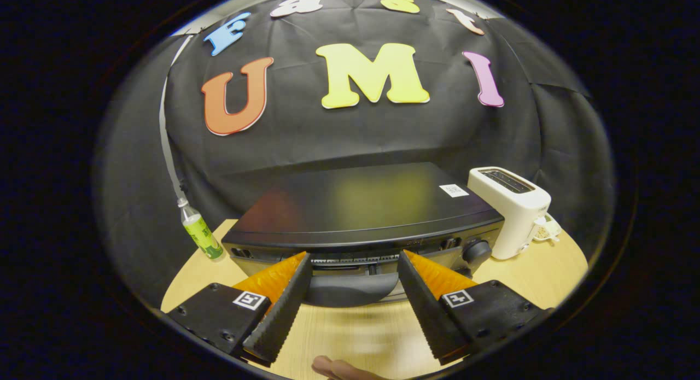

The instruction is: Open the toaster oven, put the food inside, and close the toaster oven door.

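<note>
The black toaster oven [361,205] stands on the round wooden table [350,336], seen from above its front. Its grey door handle [350,290] juts toward me below the front panel, and a round knob [477,251] sits at the front right. My gripper [354,259] is open wide, with its two ribbed black fingers [284,303] either side of the handle and their tips close to the oven's front. I cannot tell whether either finger touches the handle. Whether the door is fully shut is unclear from this angle.
A white pop-up toaster [511,210] stands right beside the oven on its right. A small green bottle [201,235] stands at the oven's left, near the table edge. A person's fingertip [339,368] shows below the fingers over the bare tabletop.
</note>
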